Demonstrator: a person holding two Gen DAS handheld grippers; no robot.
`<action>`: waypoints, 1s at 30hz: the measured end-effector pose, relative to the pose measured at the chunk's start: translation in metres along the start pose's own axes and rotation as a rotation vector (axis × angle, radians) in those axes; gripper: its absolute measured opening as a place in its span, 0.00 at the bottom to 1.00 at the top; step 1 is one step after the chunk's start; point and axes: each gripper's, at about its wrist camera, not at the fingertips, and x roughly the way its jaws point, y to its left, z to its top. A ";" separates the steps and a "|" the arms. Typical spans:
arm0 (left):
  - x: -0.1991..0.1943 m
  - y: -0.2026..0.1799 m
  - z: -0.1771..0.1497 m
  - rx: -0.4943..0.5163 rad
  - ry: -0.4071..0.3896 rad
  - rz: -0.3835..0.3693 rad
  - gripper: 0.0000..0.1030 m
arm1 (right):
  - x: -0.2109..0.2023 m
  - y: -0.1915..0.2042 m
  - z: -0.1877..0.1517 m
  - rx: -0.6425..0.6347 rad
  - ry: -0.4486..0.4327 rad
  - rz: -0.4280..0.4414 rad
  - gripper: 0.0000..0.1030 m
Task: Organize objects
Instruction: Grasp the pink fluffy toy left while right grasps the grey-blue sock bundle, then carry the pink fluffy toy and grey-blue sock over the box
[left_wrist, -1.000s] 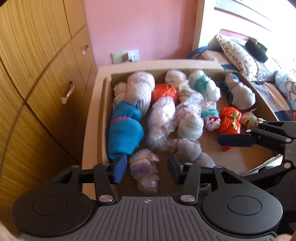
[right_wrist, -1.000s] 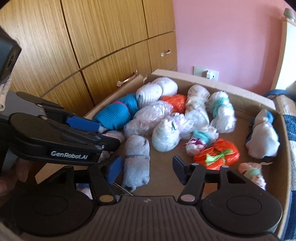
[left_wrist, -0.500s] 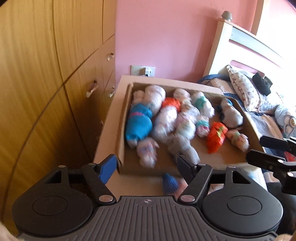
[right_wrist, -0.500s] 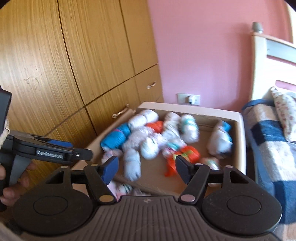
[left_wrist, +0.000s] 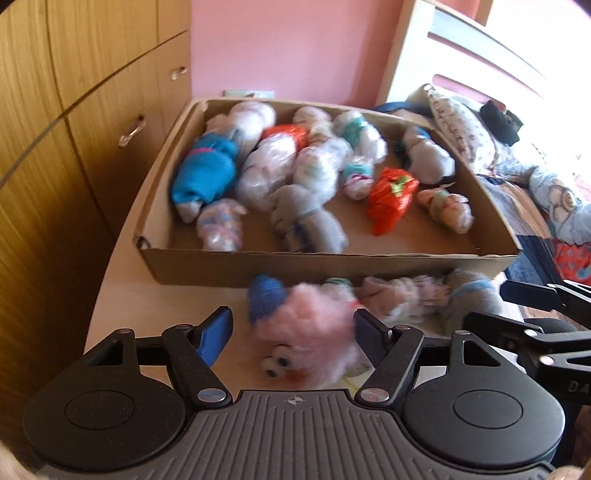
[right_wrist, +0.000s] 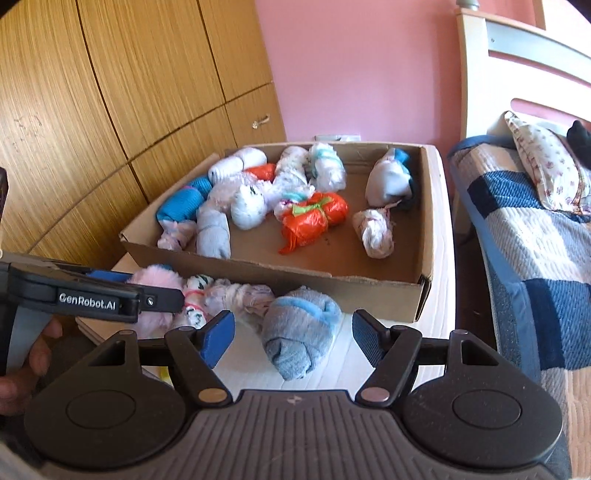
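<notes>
Both our claws are spread with nothing pinched: left gripper over the pink fuzzy toy, right gripper over the grey-blue sock roll. Most bundles already sit in the cardboard box; a few still wait on the table in front.

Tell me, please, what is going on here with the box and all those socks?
A person holds a gripper in each hand over rolled socks lying outside a cardboard box that is already partly filled. The left gripper, jaws just opened, straddles a fluffy pink sock; the right gripper, likewise open, frames a grey-blue sock roll. Neither is gripped.
</notes>
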 end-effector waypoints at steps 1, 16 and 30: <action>0.002 0.005 0.000 -0.012 0.005 0.004 0.75 | 0.000 0.000 -0.002 -0.002 0.008 -0.001 0.65; 0.002 0.032 -0.008 -0.057 -0.001 0.018 0.55 | 0.004 -0.007 -0.011 0.026 0.077 -0.025 0.49; -0.005 0.029 -0.009 -0.021 -0.012 0.028 0.46 | -0.009 -0.011 -0.012 0.030 0.068 -0.015 0.38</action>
